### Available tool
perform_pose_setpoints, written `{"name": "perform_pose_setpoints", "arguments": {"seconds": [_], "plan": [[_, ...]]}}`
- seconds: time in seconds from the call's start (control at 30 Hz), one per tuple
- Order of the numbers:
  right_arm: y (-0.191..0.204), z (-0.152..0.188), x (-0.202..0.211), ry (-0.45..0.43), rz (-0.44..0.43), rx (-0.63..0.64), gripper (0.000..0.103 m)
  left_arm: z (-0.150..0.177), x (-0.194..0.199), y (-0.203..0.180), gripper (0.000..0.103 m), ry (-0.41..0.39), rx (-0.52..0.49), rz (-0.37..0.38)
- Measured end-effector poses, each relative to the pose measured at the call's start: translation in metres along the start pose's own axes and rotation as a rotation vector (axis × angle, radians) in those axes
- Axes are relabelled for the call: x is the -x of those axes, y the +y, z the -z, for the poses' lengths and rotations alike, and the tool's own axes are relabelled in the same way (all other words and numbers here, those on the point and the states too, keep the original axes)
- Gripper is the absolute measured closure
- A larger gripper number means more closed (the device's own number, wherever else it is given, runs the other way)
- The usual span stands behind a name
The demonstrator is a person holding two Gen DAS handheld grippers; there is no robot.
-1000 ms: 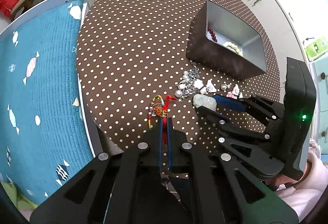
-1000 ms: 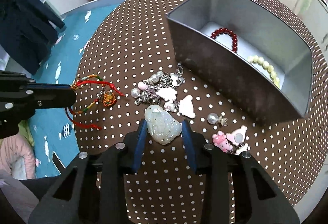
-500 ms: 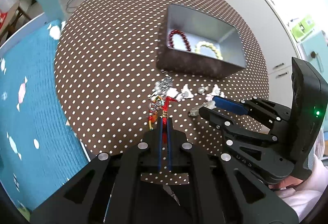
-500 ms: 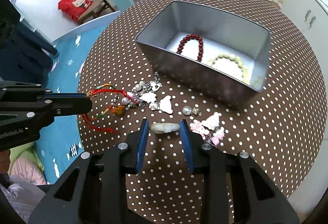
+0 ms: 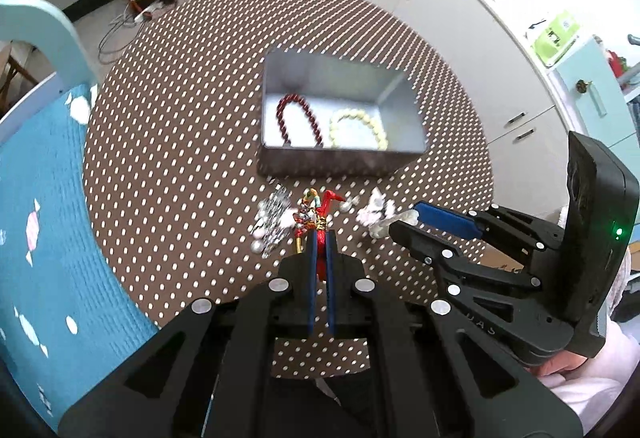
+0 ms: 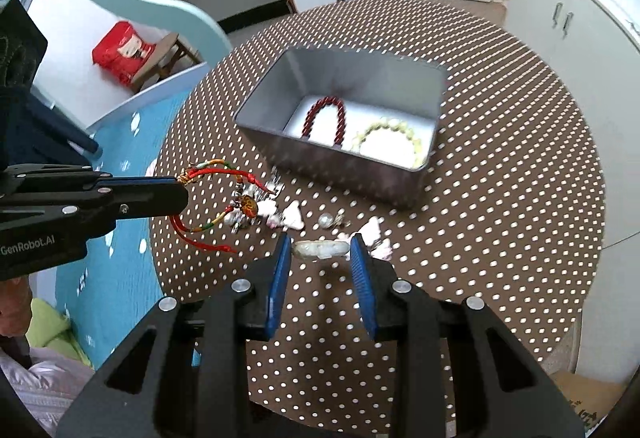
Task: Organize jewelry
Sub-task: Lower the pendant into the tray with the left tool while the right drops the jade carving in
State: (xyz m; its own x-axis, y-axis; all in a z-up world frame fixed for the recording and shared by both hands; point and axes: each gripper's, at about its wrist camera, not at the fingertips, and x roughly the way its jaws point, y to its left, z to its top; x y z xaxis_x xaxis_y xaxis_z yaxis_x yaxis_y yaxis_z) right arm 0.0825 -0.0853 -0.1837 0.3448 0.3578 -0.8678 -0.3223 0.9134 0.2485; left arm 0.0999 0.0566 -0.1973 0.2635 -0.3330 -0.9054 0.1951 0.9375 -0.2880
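My left gripper is shut on a red cord bracelet and holds it in the air above the table; the cord dangles from it in the right wrist view. My right gripper is shut on a pale jade pendant, also lifted, and shows in the left wrist view. A grey metal tin stands beyond them with a dark red bead bracelet and a cream bead bracelet inside. Loose silver and white charms lie on the cloth in front of the tin.
The round table has a brown polka-dot cloth. A blue quilted bed lies to the left. White cabinets stand to the right. A red bag sits on a stool beyond the table.
Both grippers have risen well above the table, carrying the red cord bracelet and the jade pendant. The tin now shows from above with both bead bracelets visible.
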Motion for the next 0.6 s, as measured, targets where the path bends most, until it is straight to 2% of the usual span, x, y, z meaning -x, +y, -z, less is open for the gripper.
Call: {"name": "perform_pose_setpoints", "arguments": {"seconds": [0.23,0.37,0.47,0.6], "plan": [[-0.007,-0.017,0.018,-0.063,0.029,-0.016,0.074,-0.019,0.016,-0.007,0.099,-0.075,-0.014,0.027],[-0.009,-0.027,0.023,-0.084,0.039,-0.009,0.074,-0.035,0.029,-0.001,0.099,-0.13,0.027,0.072],[-0.012,-0.038,0.025,-0.102,0.039,-0.006,0.074,-0.047,0.03,0.004,0.099,-0.149,0.06,0.101],[-0.021,-0.052,0.021,-0.106,0.035,-0.018,0.075,-0.062,0.018,0.004,0.099,-0.131,0.076,0.087]]}}
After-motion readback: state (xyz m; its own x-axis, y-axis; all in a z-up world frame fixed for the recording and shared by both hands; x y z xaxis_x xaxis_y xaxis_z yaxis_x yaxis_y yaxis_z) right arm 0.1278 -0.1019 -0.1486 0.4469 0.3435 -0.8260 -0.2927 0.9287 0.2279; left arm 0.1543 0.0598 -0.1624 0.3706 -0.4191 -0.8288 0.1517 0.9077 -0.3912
